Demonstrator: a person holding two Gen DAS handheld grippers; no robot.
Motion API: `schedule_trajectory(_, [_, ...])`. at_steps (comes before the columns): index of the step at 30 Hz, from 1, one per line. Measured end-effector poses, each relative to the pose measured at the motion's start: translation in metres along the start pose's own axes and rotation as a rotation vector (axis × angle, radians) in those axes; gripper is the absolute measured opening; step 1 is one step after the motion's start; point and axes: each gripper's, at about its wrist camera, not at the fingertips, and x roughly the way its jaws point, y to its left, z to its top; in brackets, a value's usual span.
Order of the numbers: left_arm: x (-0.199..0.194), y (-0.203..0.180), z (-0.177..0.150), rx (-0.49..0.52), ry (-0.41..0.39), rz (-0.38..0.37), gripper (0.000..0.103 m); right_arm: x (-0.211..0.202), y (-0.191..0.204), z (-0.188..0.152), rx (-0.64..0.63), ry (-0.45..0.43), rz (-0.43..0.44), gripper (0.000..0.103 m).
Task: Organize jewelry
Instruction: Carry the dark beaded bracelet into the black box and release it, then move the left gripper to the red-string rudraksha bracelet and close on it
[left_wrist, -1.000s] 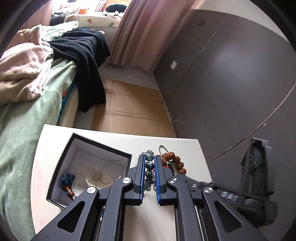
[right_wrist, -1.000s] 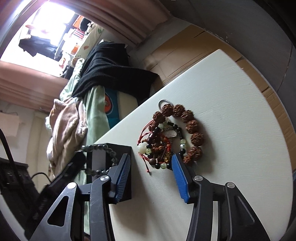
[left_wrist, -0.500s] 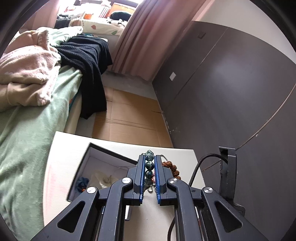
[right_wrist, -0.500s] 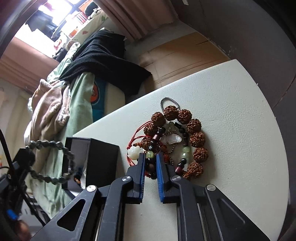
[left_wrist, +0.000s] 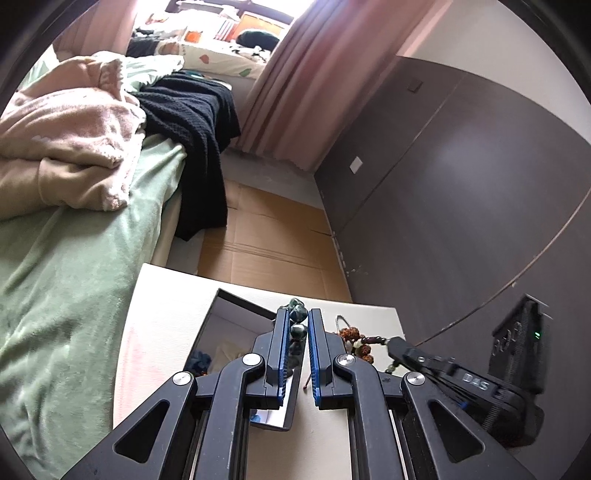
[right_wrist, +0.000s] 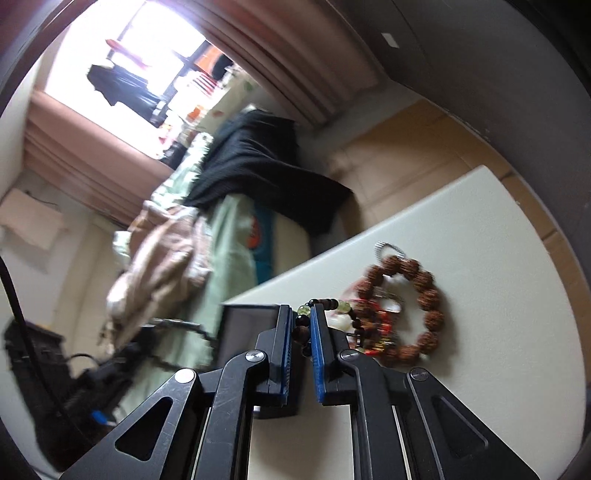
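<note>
Above the box (left_wrist: 236, 334), in the left wrist view, the left gripper (left_wrist: 296, 325) is clamped narrow on a strand of dark green beads (left_wrist: 297, 330), which sits between its blue pads (left_wrist: 281, 350). The box is black outside and white inside, open at the top, standing on the white table (left_wrist: 166, 314). Inside it, partly hidden by the gripper, lie a dark blue bead piece (left_wrist: 201, 359) at the near left corner and something pale and thin beside it; more than that is too hidden to tell. Right of the box, on the table, a small heap of jewelry (left_wrist: 356, 338) shows brown beads and a bit of silver chain. The right gripper (left_wrist: 397, 347) reaches in from the right of the box and touches that heap.

Seen from the right wrist, the right gripper (right_wrist: 301, 332) is closed narrow on a bracelet (right_wrist: 325, 310) of dark and pale green beads, lifted off the table (right_wrist: 498, 258). The box (right_wrist: 247, 325) stands just left of the gripper, its contents out of sight. Right of the box the heap (right_wrist: 376, 325) lies on the table, ringed by a bracelet of large brown beads (right_wrist: 428, 295), with red cord and a silver chain loop in it. Left of the box, blurred, the green beads (right_wrist: 184, 328) hang in a loop.
</note>
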Motion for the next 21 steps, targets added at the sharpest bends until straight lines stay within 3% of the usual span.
schedule_trajectory(3, [0.006, 0.007, 0.004, -0.03, 0.029, -0.039, 0.018, -0.005, 0.012, 0.0, -0.018, -0.021, 0.058, 0.012])
schedule_trajectory(4, [0.007, 0.009, 0.005, -0.039, 0.031, -0.042, 0.037, -0.006, 0.018, 0.0, -0.03, -0.03, 0.074, 0.012])
schedule_trajectory(5, [0.006, 0.012, 0.006, -0.05, 0.022, -0.038, 0.062, -0.005, 0.022, -0.001, -0.039, -0.035, 0.084, 0.012])
schedule_trajectory(7, [-0.001, 0.019, 0.008, -0.076, -0.032, -0.013, 0.084, -0.002, 0.032, -0.001, -0.056, -0.039, 0.104, 0.012])
schedule_trajectory(21, [-0.021, 0.054, 0.02, -0.132, -0.116, 0.047, 0.085, 0.046, 0.074, -0.018, -0.105, 0.07, 0.174, 0.012])
